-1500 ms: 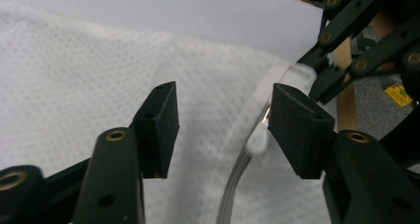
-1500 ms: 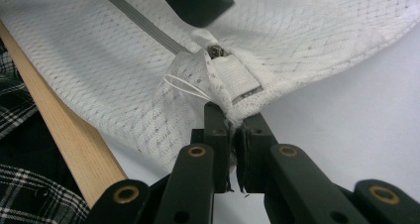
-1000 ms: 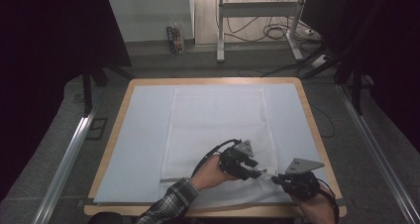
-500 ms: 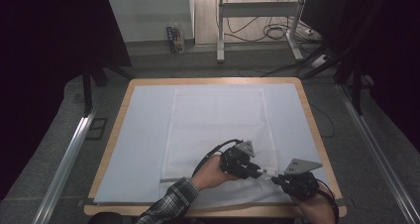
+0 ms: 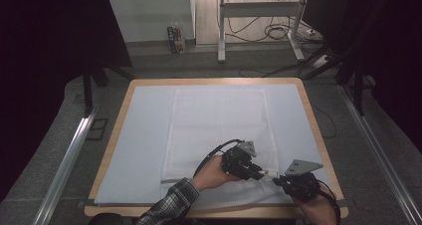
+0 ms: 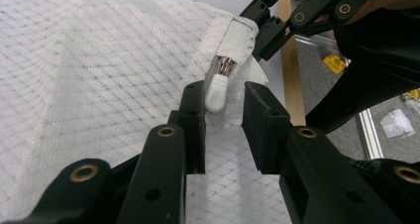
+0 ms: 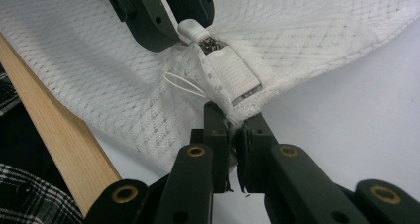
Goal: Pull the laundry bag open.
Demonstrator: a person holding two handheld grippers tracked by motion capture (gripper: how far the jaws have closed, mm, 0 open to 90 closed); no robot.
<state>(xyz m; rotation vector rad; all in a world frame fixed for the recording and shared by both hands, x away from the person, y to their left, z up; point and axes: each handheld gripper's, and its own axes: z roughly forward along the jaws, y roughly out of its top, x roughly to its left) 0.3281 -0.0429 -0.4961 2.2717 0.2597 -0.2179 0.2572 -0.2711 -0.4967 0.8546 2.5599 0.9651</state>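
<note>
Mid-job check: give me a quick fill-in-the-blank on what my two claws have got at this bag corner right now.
1. The right claw is shut on a corner of the white ___ laundry bag.
2. The left claw has the small ___ plastic zipper pull between its jaws.
3. The table rim beside the bag is made of light ___.

Missing words: mesh; white; wood.

Note: the left claw's jaws have just been closing, with the pull between them.
</note>
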